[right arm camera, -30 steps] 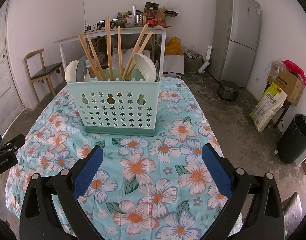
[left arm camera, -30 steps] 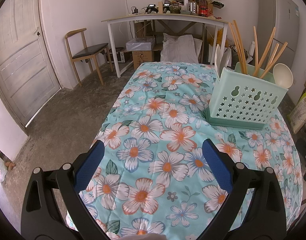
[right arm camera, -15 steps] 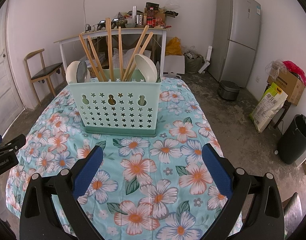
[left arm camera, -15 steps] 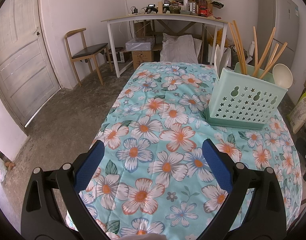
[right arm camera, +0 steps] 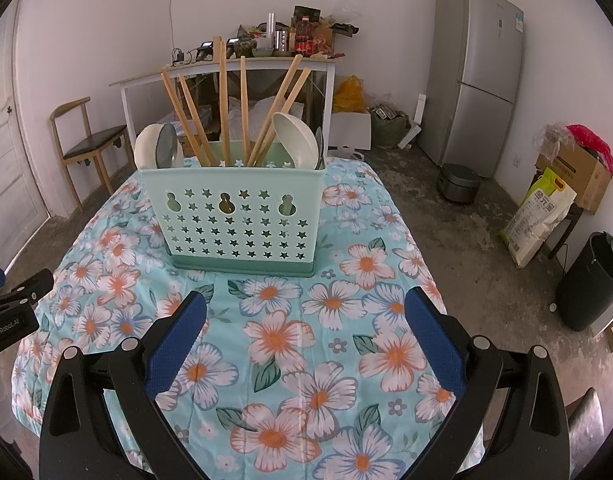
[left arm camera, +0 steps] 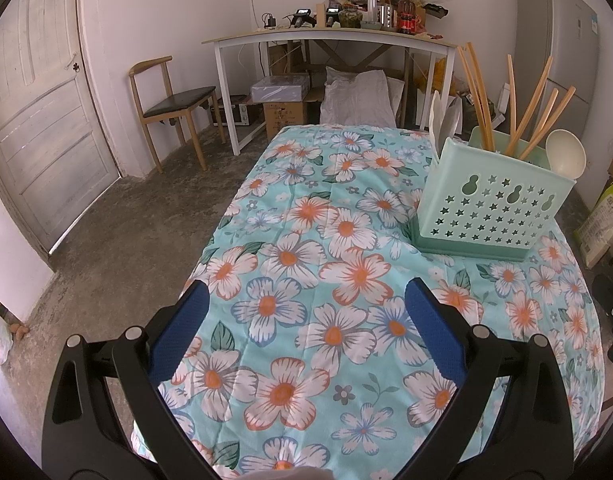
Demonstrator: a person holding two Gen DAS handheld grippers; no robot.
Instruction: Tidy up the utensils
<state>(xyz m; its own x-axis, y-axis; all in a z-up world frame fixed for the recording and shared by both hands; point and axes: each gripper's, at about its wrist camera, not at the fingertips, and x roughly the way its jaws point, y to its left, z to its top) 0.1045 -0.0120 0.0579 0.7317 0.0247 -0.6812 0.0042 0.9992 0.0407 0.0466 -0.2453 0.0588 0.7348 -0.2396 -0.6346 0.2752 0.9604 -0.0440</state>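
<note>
Tongs both spread wide, holding nothing: left tongs (left arm camera: 306, 312) and right tongs (right arm camera: 306, 312) hover over the flowered worktop (right arm camera: 346, 360). Utensil basket (right arm camera: 242, 220) at 12 o'clock from the right tongs, chopsticks (right arm camera: 222, 100) and spoons (right arm camera: 294, 140) upright inside.

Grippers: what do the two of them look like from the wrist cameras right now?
Both look alike. The left gripper and right gripper each have a glossy black frame with silver pivot bolts and two blue textured finger pads. The right wrist view shows white "GenRobot.AI" lettering on the left gripper's black body. No cables or sleeves show.
</note>
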